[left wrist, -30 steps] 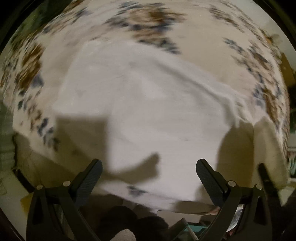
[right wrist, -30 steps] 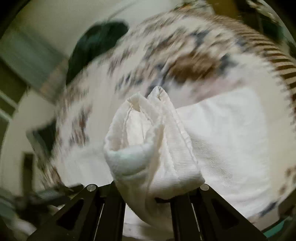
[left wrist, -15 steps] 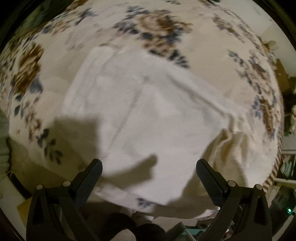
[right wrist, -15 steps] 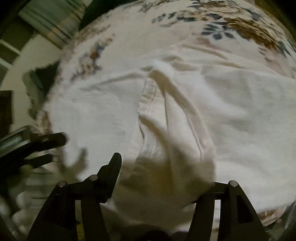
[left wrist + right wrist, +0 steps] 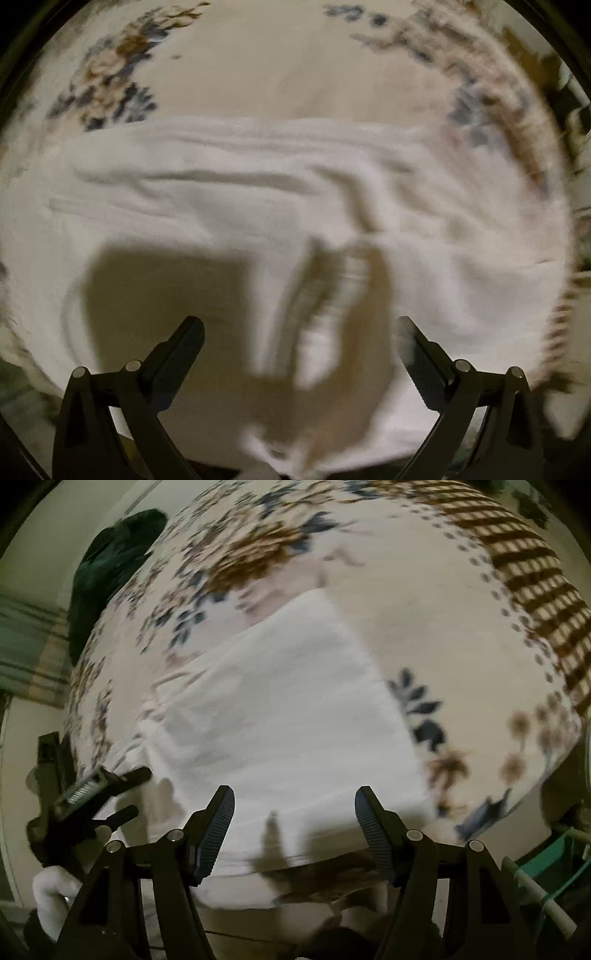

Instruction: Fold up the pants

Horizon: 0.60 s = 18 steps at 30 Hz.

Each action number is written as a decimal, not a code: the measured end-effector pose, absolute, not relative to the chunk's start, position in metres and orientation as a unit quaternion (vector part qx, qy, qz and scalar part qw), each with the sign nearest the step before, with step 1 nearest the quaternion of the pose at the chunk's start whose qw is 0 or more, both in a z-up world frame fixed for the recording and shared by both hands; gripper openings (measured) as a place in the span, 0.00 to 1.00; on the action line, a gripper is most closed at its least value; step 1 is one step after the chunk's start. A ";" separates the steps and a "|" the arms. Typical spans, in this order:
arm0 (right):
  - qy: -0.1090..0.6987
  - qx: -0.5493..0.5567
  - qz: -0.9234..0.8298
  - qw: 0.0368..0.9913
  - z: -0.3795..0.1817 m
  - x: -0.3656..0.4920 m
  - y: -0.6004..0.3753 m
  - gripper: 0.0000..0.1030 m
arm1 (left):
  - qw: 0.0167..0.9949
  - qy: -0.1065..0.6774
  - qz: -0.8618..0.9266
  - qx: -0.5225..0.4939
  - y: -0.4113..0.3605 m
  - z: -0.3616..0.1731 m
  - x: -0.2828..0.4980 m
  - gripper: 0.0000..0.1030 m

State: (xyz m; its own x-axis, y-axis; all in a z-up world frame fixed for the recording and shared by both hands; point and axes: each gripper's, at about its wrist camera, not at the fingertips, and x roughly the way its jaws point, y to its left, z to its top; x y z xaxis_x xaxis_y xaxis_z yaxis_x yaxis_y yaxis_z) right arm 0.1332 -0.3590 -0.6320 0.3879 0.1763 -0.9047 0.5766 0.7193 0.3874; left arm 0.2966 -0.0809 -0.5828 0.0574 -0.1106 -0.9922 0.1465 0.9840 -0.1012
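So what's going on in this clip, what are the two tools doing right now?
A person is folding white pants on a floral bedspread. The pants lie as a folded rectangle on the bed. Both the right tool and the left tool are open and hold nothing, hovering over the cloth. The left wrist view is blurred, with a rumpled ridge of fabric showing between its fingers.

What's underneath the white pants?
The white pants lie on a floral blanket, which shows all around them. Whatever sits directly beneath the cloth is covered, so it cannot be seen.
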 end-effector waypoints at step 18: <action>0.582 0.313 -0.131 0.739 -0.637 0.166 -0.344 0.68 | 0.765 0.621 0.025 -0.168 0.107 -0.523 0.234 1.00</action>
State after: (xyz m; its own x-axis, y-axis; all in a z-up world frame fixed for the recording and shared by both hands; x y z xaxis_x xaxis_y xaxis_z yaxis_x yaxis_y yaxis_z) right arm 0.1657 -0.3439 -0.6373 0.2888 0.1694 -0.9423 0.5580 0.7700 0.3094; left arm 0.2336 0.1066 -0.5230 0.2283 -0.1709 -0.9585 -0.2462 0.9423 -0.2266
